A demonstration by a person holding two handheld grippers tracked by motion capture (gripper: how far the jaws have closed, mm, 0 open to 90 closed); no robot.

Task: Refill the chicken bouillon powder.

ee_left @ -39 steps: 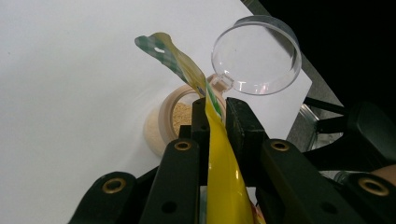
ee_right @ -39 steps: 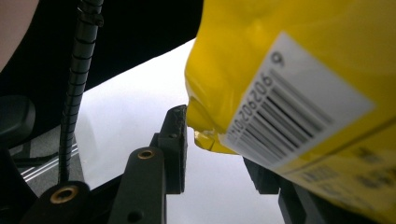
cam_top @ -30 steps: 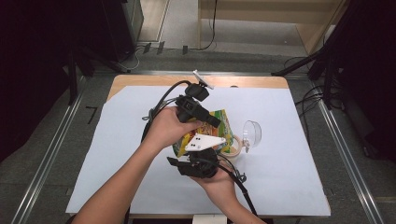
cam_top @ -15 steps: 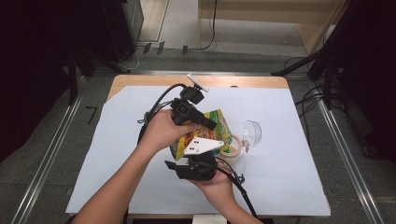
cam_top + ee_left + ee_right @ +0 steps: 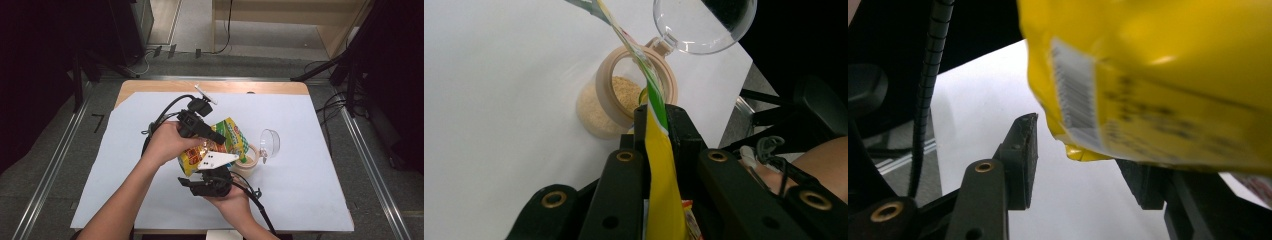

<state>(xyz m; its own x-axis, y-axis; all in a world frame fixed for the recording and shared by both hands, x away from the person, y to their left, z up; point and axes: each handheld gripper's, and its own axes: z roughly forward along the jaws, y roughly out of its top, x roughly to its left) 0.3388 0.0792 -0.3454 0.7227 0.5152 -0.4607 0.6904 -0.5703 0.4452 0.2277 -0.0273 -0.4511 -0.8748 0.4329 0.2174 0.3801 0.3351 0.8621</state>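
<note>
A yellow and green snack bag (image 5: 234, 134) hangs over an open beige jar (image 5: 251, 160) holding pale grains (image 5: 624, 90). My left gripper (image 5: 219, 138) is shut on the bag's upper edge (image 5: 659, 170), and its jaws have just closed further on it. The jar's clear lid (image 5: 270, 142) stands flipped back beside the rim. My right gripper (image 5: 1078, 150) sits below the bag (image 5: 1158, 75), jaws apart and recently opening. The bag's lower corner hangs between them, and the left pad (image 5: 1023, 150) is clear of it.
A white sheet (image 5: 310, 190) covers the wooden table (image 5: 150, 86). Black cables (image 5: 165, 112) trail from both grippers across the sheet. Metal floor rails (image 5: 55, 170) run along both sides of the table.
The left gripper has lifted and tilted the bag a little toward the left. The right gripper stays beneath it, and the jar has not moved.
</note>
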